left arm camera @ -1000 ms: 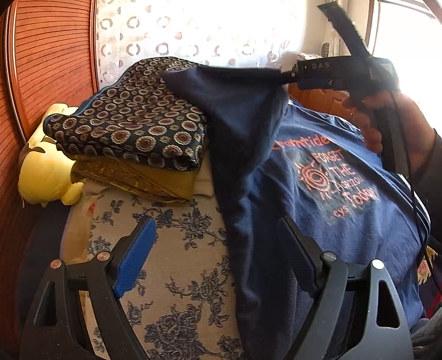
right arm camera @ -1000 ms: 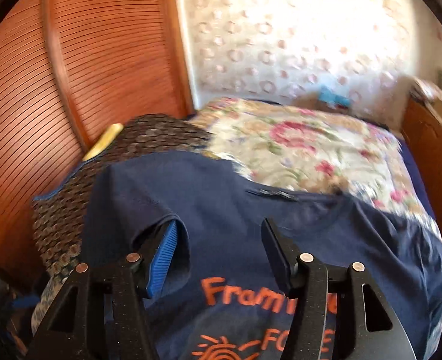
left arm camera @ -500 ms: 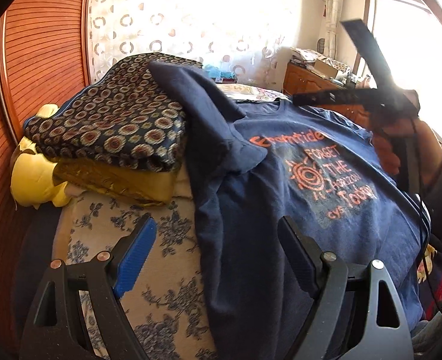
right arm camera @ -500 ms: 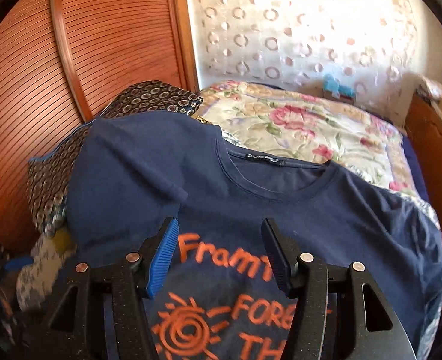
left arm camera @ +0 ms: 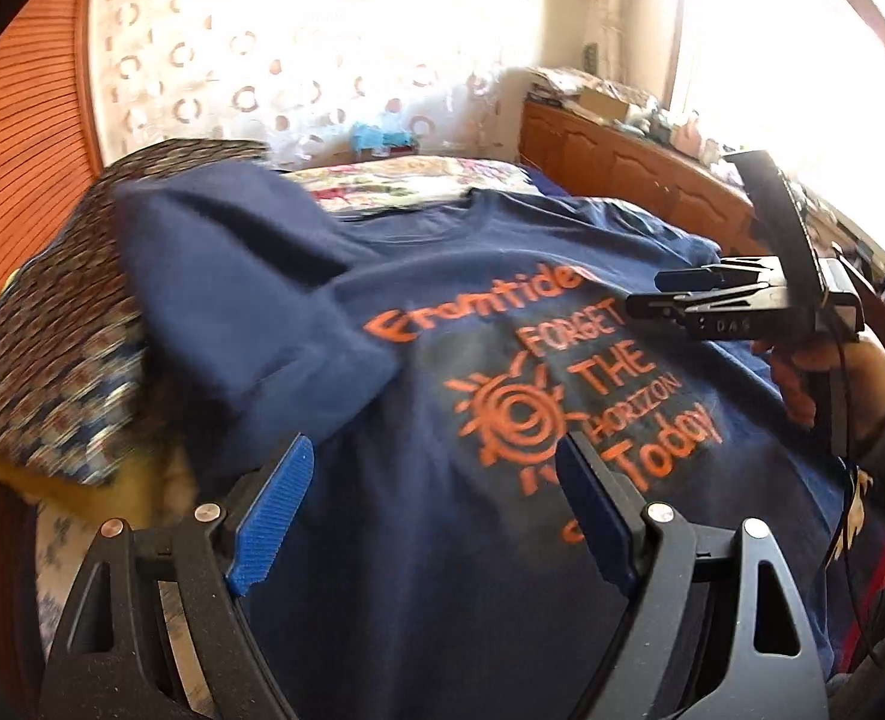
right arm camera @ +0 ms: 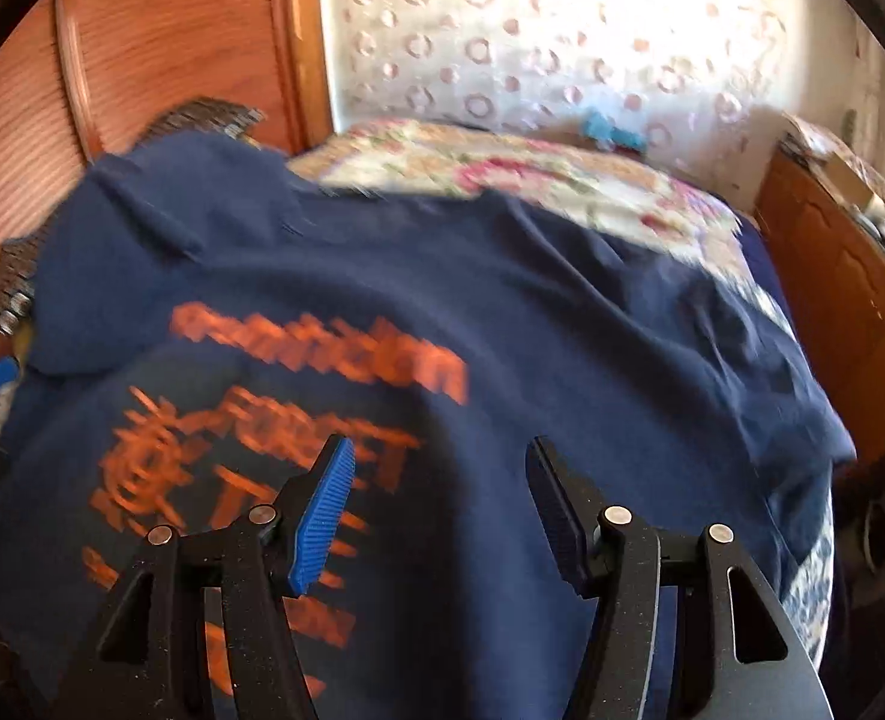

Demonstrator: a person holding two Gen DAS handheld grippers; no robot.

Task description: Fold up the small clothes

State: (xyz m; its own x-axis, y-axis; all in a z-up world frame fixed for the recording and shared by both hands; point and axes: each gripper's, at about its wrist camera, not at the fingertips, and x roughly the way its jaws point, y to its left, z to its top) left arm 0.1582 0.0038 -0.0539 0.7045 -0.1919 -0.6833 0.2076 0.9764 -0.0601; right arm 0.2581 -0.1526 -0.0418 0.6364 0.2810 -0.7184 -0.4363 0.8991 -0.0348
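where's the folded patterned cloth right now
In the left wrist view the folded patterned cloth sits at far left, stacked against the wooden wardrobe door, with the navy t-shirt's sleeve draped over it.

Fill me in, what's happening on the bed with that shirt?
A person with a handheld gripper in each hand is folding a navy T-shirt spread print-up on the bed. Neither gripper holds anything: the left gripper and right gripper both hover open over the shirt. One sleeve lies across a stack of folded patterned fabric beside the shirt. No fold of the body is visible yet.
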